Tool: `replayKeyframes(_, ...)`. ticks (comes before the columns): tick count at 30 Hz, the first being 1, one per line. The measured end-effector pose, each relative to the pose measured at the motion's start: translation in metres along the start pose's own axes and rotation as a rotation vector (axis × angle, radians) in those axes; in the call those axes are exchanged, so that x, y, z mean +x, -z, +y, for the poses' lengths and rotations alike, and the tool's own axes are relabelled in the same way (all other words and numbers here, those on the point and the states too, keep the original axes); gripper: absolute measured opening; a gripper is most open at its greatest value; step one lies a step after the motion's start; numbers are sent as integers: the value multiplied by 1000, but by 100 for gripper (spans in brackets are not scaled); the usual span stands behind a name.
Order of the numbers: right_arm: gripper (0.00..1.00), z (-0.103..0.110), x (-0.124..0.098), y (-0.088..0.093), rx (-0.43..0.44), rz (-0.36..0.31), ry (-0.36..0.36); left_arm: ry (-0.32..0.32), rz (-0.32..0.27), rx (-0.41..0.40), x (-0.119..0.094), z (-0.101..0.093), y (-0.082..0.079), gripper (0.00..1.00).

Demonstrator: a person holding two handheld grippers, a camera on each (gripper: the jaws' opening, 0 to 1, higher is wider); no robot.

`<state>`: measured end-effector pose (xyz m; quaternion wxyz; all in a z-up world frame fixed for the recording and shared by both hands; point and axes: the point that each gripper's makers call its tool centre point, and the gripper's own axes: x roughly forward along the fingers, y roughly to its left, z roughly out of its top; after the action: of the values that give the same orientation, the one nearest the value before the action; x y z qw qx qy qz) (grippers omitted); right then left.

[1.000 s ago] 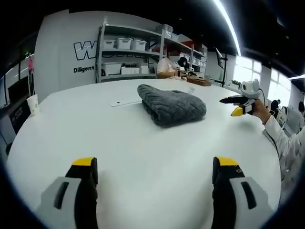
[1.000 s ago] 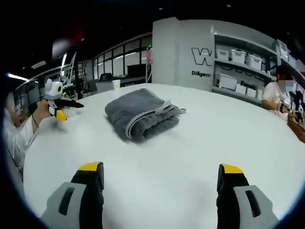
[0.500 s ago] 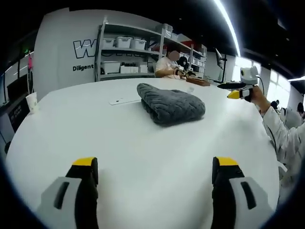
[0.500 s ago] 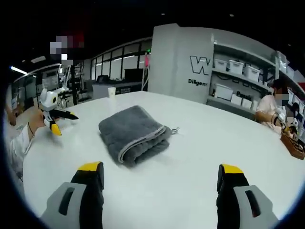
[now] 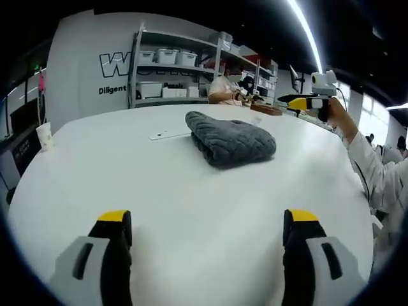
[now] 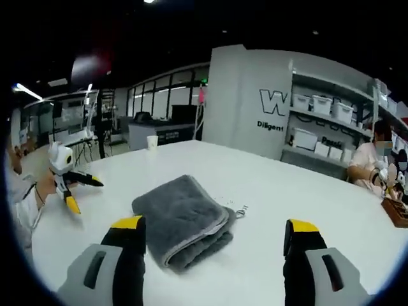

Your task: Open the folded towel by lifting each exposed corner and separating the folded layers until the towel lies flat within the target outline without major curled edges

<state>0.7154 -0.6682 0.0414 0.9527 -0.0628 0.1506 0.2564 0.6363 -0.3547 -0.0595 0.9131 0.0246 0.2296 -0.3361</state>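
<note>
We've got the folded grey towel (image 6: 183, 220) at 12 o'clock, close ahead of the right gripper (image 6: 213, 252), jaws apart, nothing held. Left gripper (image 5: 207, 245) jaws also apart, well back; towel (image 5: 231, 138) toward 12–1 o'clock. Best approach, we reckon: come in low at the light-trimmed edge, pinch top layer only, lift slow. Round white table (image 5: 95, 172), no outline we can make out. Shelving w/ bins (image 5: 167, 75) at 11 o'clock; a seated person (image 6: 373, 162) at 3 o'clock.

The right tongs (image 5: 299, 102) have risen off the worktop (image 5: 191, 191) and closed in on the folded towel (image 6: 182, 220), open jaws now flanking it.
</note>
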Motion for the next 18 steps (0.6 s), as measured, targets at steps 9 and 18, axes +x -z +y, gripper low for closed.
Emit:
replayKeyframes(9, 70, -6, 45, 41, 68, 86, 5, -16, -2, 8, -3, 3, -2, 96)
replayKeyframes(18, 53, -8, 84, 60, 211, 82, -2, -20, -8, 7, -3, 5, -5, 96)
